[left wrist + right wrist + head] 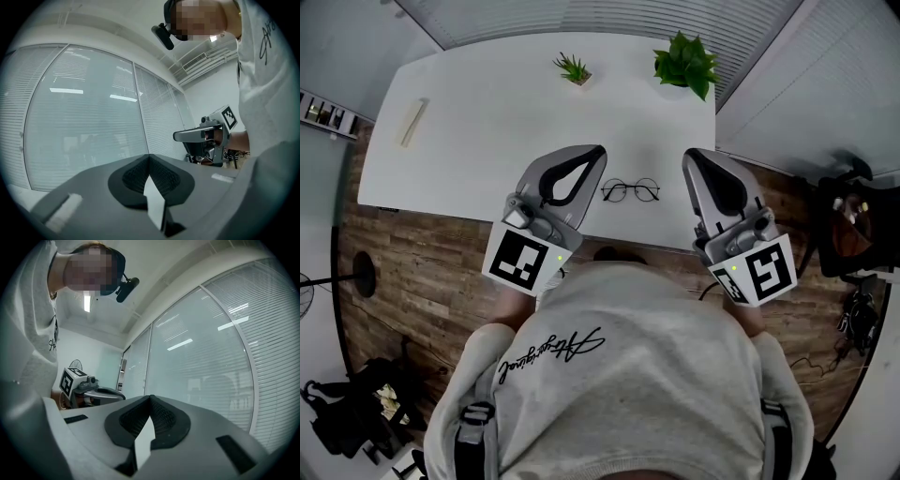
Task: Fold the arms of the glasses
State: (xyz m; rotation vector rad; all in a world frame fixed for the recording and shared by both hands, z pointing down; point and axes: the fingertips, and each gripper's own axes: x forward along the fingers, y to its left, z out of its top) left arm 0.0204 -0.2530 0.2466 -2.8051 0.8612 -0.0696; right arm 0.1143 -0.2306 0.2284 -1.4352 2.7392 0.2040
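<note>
Both tongs clenched, empty. L gripper and R gripper flank the wire-rim glasses on the white table, near edge. I judge them light, thin, fragile; pinch temple arm nr hinge.

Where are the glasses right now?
In the head view, the glasses lie on the white table near its front edge, between the left tool and the right tool.
</note>
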